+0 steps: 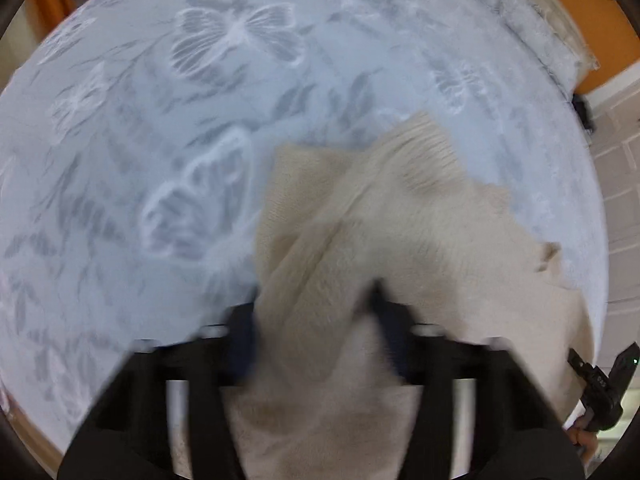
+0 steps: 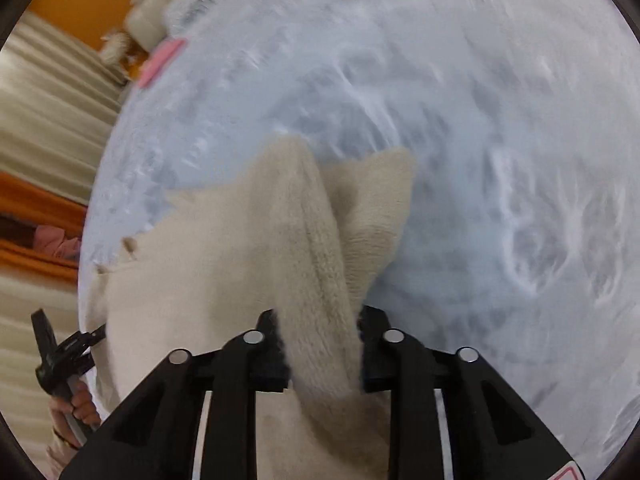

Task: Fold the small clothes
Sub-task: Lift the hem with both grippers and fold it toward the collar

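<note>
The cream sweater [image 1: 360, 232] lay bunched on the pale butterfly-print bedspread [image 1: 160, 120] near its front edge — a ribbed cuff pointed toward the far edge. Fabric was fuzzy and creased. The left gripper [image 1: 316, 320] and right gripper [image 2: 320, 344] each pinched a fold.

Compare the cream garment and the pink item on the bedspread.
The garment is cream, fuzzy and big in view; the pink item is smooth-looking and small. The garment sits near, pinched by the left gripper and right gripper; the pink item lies untouched at the far edge. Both rest on the bedspread.
</note>
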{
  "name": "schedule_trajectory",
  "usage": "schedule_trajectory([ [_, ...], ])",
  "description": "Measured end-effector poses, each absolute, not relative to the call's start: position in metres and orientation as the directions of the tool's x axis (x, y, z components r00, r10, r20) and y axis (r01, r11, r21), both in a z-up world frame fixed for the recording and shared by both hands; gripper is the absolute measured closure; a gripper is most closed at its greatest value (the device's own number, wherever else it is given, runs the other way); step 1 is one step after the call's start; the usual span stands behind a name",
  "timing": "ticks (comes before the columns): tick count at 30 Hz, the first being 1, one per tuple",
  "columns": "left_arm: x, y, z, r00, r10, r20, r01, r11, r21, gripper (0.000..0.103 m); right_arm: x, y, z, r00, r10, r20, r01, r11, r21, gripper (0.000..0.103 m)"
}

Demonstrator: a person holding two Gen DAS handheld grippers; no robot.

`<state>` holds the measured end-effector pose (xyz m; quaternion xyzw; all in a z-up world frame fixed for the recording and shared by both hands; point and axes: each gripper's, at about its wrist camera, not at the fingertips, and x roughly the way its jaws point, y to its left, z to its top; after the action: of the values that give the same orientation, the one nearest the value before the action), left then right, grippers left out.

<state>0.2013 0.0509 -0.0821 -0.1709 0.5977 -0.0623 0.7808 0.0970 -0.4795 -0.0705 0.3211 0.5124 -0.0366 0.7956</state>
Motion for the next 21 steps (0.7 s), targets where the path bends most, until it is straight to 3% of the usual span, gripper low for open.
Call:
schedule_trajectory([
  [4, 0.196, 0.055, -0.034, 0.399, -0.4, -0.825, -0.054, 0.888, -0.457, 0.081, 0.081, -0.483, -0.004, 0.642, 0.213, -0.736, 0.277, 0.832, 0.482, 0.09],
  [6, 0.199, 0.051, -0.038, 0.399, -0.376, -0.836, -0.053, 0.901, -0.43, 0.081, 0.086, -0.489, -0.02, 0.614, 0.157, -0.773, 0.311, 0.852, 0.421, 0.089],
  [8, 0.209, 0.043, -0.071, 0.331, -0.312, -0.891, -0.083, 0.931, -0.356, 0.079, 0.101, -0.506, -0.081, 0.483, 0.19, -0.855, 0.411, 0.813, 0.413, 0.086],
  [9, 0.212, 0.043, -0.088, 0.293, -0.296, -0.909, -0.102, 0.936, -0.337, 0.073, 0.103, -0.511, -0.105, 0.431, 0.218, -0.875, 0.452, 0.787, 0.419, 0.08],
  [11, 0.207, 0.047, -0.088, 0.327, -0.289, -0.9, -0.123, 0.931, -0.344, 0.065, 0.092, -0.521, -0.1, 0.506, 0.237, -0.829, 0.484, 0.718, 0.5, 0.07],
  [13, 0.197, 0.05, -0.073, 0.341, -0.257, -0.904, -0.133, 0.939, -0.317, 0.048, 0.075, -0.521, -0.078, 0.552, 0.229, -0.802, 0.481, 0.698, 0.53, 0.067],
  [16, 0.17, 0.064, -0.053, 0.376, -0.242, -0.895, -0.102, 0.949, -0.299, 0.026, 0.039, -0.513, -0.059, 0.573, 0.217, -0.79, 0.457, 0.715, 0.528, 0.037],
  [21, 0.129, 0.082, -0.068, 0.311, -0.271, -0.911, -0.202, 0.918, -0.342, 0.018, -0.011, -0.503, -0.074, 0.545, 0.277, -0.791, 0.48, 0.671, 0.566, 0.031],
])
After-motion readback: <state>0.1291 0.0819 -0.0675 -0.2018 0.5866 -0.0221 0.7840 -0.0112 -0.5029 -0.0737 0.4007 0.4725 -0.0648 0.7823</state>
